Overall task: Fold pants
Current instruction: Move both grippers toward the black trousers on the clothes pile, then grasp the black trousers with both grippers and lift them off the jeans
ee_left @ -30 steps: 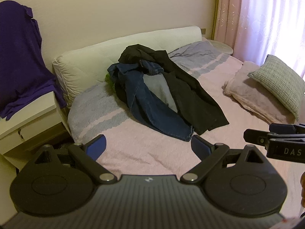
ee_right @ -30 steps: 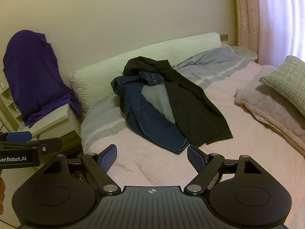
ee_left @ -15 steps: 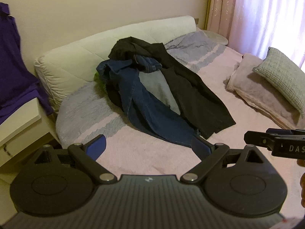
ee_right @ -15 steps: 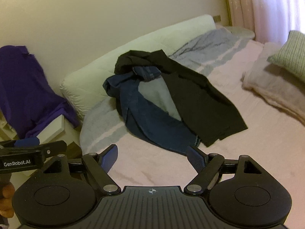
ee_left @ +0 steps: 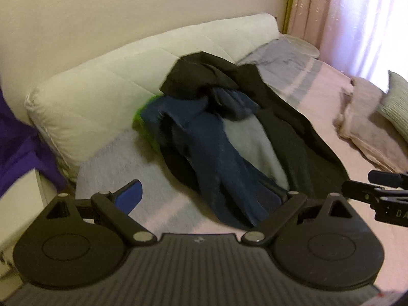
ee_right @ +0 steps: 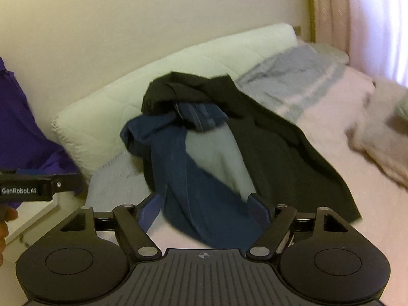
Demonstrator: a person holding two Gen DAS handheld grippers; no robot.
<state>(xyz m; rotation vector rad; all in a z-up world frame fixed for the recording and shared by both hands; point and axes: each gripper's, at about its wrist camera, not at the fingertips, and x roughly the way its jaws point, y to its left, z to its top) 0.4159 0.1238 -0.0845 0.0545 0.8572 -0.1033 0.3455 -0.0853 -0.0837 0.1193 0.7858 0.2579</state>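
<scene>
Lying heaped on the bed (ee_left: 158, 211), the jeans (ee_right: 201, 199) run lengthwise away toward the headboard; their near hem sits between the right hand-held gripper (ee_right: 204, 210) pads, nearer than the left hand-held gripper (ee_left: 201, 196). Both gape empty.

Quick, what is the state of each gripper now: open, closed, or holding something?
Left gripper: open, holding nothing, above the blue jeans.
Right gripper: open, holding nothing, jaws on either side of the jeans' lower end.
</scene>
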